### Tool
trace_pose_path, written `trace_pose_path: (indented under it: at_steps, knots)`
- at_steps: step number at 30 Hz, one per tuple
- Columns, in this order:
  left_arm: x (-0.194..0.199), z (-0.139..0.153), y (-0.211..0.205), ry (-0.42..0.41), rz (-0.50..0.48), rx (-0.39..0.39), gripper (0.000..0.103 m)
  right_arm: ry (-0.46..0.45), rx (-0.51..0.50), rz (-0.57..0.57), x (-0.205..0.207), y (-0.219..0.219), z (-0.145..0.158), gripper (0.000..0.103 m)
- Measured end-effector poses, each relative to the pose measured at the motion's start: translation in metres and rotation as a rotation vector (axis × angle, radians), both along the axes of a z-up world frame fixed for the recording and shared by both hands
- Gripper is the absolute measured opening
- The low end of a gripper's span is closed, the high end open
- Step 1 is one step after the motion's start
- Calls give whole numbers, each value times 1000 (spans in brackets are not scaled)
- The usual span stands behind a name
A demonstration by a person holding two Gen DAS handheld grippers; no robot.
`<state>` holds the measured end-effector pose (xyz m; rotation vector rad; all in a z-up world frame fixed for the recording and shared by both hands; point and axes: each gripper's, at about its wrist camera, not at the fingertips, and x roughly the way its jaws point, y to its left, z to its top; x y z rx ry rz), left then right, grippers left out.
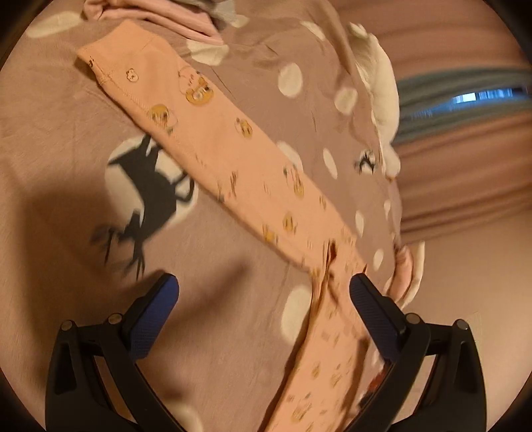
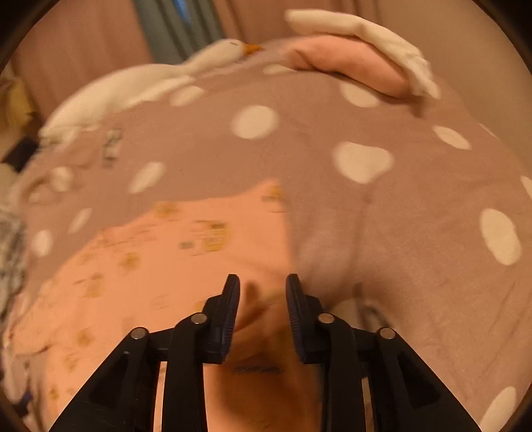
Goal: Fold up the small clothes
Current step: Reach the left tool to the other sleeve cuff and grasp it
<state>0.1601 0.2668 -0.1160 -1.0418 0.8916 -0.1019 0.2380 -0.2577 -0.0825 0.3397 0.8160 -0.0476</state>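
Peach cotton printed with small yellow animals fills the space between the right gripper (image 2: 262,292), whose jaws stand narrowly apart with a bunched edge of the pyjama trousers (image 2: 159,252) rising between them. Whether the pads actually press the cloth is lost in blur, so I cannot tell if this is a true pinch or a near one. From those tips the garment spreads away toward nine and ten o'clock, its straight edge ending at about twelve.

The left gripper (image 1: 264,285) is spread wide and holds nothing. The crotch of the trousers lies just under its right finger (image 1: 375,312), and one leg runs off toward ten and eleven o'clock to a hemmed cuff (image 1: 99,63); the waist part passes back under the tool toward six.

Both lie on a mauve bedspread (image 2: 415,232) dotted with cream spots. Further out, in the right view, a goose soft toy (image 2: 212,56) rests at eleven o'clock and a pink and cream pillow (image 2: 359,56) at one. A pile of pink clothes (image 1: 159,16) sits at twelve in the left view.

By my reading the step in hand is taking hold for the first fold. The next move calls for a firm grip at the waist edge, with the left tongs closing on cloth too, so that the fabric carries over flat rather than dragging.
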Motion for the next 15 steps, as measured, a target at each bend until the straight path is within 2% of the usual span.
trace_pose_path:
  at_steps: [2,7,12,15]
  knots:
    - [10,-4,10,0,46,1,103,-31,36,50,-10,10,7,35]
    - [29,-13,47,-21,155,-58,103,-98,54,151,-36,18,21,37]
    - [34,-14,89,-39,314,-63,103,-128,100,200,-45,17,26,39]
    - [35,-17,108,-67,361,-117,102,-134,104,214,-51,20,27,42]
